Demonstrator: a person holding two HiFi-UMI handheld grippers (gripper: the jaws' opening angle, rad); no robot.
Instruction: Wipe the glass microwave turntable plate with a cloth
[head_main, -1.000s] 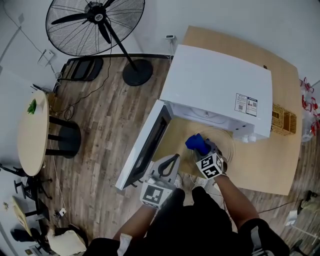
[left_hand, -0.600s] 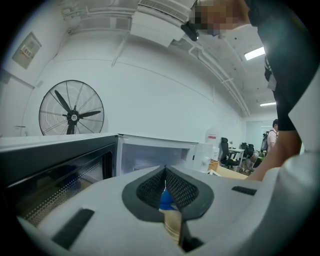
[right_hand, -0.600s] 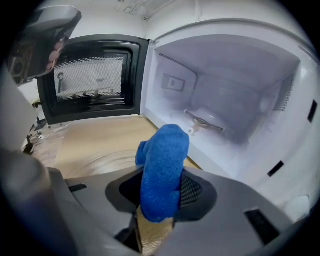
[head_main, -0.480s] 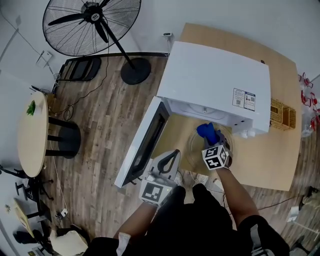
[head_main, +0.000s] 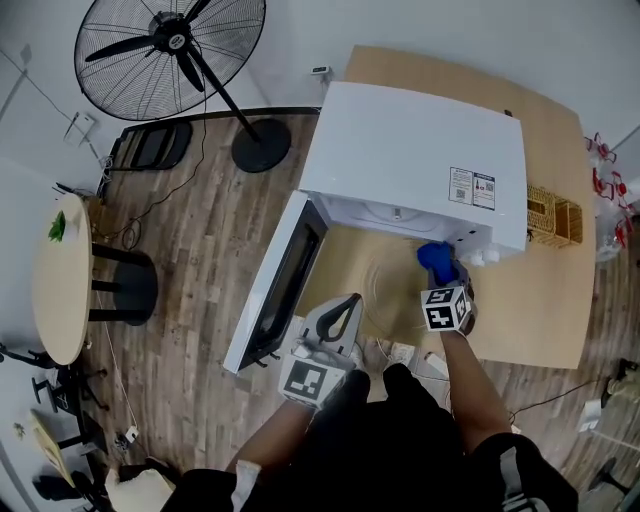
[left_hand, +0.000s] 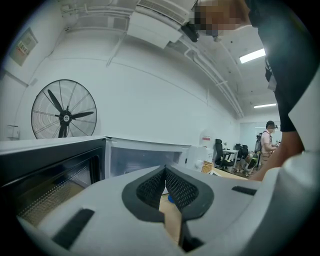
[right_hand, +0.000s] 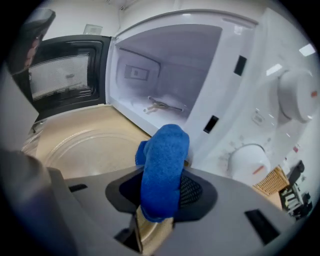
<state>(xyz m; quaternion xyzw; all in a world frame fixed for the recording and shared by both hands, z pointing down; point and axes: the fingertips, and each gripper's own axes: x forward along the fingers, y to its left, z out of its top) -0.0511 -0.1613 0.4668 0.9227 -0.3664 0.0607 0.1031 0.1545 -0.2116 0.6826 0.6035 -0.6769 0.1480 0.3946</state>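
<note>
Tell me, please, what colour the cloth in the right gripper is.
The cloth is bright blue, clearest in the right gripper view.

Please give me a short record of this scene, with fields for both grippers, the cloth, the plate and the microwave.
left gripper: jaws together, holding nothing
right gripper: jaws shut on the blue cloth
glass plate: on the table, before the microwave
blue cloth: near the glass plate's far right rim
microwave: door open

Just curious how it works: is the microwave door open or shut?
Open. The microwave door stands swung outward, and its white cavity shows.
</note>
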